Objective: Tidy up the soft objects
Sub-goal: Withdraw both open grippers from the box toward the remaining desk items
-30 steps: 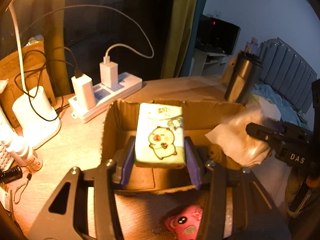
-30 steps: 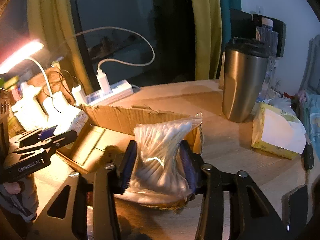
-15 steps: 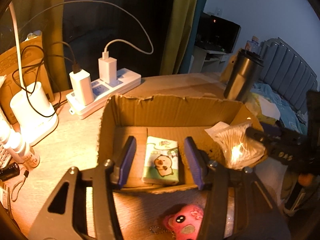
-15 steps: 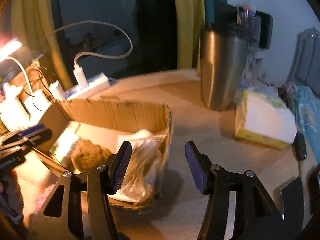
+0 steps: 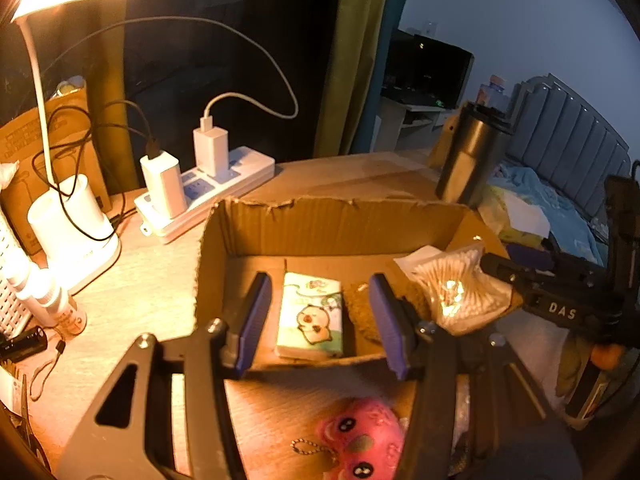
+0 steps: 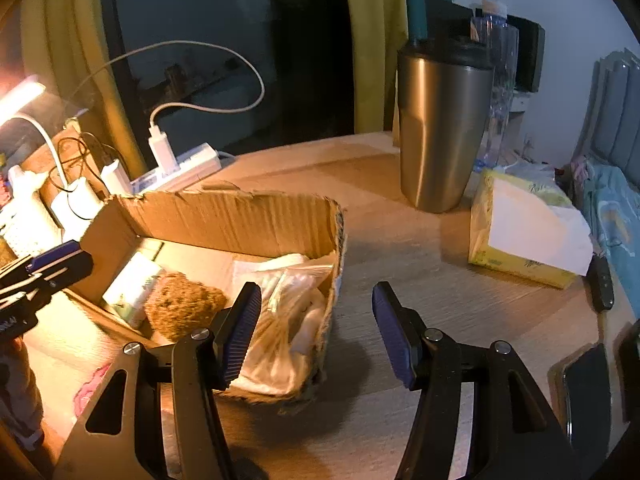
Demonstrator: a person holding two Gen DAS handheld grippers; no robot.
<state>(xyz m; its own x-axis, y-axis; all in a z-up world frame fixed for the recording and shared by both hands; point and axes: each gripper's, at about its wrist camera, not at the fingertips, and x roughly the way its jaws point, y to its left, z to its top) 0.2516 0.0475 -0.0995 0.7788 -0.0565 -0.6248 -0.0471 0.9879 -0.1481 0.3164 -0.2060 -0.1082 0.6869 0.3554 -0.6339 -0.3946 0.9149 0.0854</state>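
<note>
Tissue pack (image 5: 310, 316) ×1, swab bag (image 5: 456, 288) ×1 in box (image 5: 336, 220) — both grippers' fingers (image 5: 253, 316) apart, empty.

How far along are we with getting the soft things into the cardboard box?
Done: the tissue pack, the brown sponge and the bag of cotton swabs lie in the cardboard box. In hand: nothing; the left gripper and right gripper are both open and empty. Left: the pink plush keychain lies on the desk outside the box, perhaps next.

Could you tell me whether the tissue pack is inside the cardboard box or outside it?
Inside: the tissue pack lies flat on the cardboard box floor.
</note>
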